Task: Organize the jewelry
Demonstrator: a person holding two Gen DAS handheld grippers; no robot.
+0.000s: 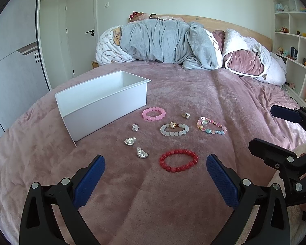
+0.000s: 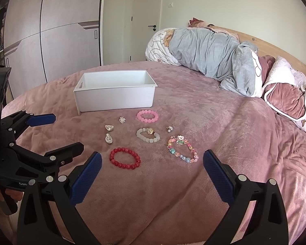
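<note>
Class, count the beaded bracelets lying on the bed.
4: pink bracelet nearest the white bin; white bracelet in the middle; multicolored bracelet farthest right; red bracelet nearest the grippers. None seems hidden.

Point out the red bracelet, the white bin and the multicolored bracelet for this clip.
red bracelet (image 1: 178, 152): left wrist view, on its far beads.
white bin (image 2: 114, 98): right wrist view, on its near outer wall.
multicolored bracelet (image 2: 190, 148): right wrist view, on beads along its right side.
</note>
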